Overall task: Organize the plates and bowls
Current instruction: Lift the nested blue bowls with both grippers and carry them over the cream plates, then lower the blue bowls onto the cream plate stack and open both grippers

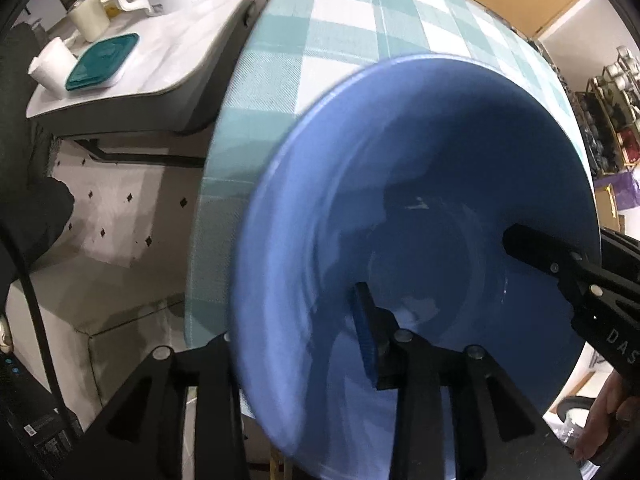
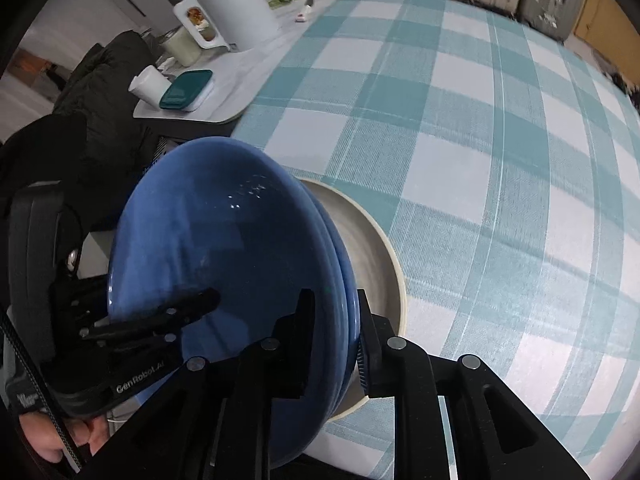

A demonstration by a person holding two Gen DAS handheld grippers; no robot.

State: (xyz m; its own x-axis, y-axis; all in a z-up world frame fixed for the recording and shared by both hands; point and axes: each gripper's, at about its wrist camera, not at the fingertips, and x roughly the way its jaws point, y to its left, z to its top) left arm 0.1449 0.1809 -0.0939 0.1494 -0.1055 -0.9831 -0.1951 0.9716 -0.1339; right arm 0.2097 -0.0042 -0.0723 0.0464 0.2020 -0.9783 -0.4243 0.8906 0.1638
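Left wrist view: the glossy blue ceramic bowl [image 1: 420,240] fills the frame over the teal-and-white checked tablecloth [image 1: 340,20]. The left gripper [image 1: 296,344] straddles its near rim, jaws apart, one finger inside, not visibly pinching. The right gripper [image 1: 552,256] shows "DAS".

Right wrist view: the right gripper [image 2: 334,320] clamps the bowl's rim; a grey plate [image 2: 372,248] lies just beyond. The left gripper [image 2: 172,316] reads "GenRobot.AI".
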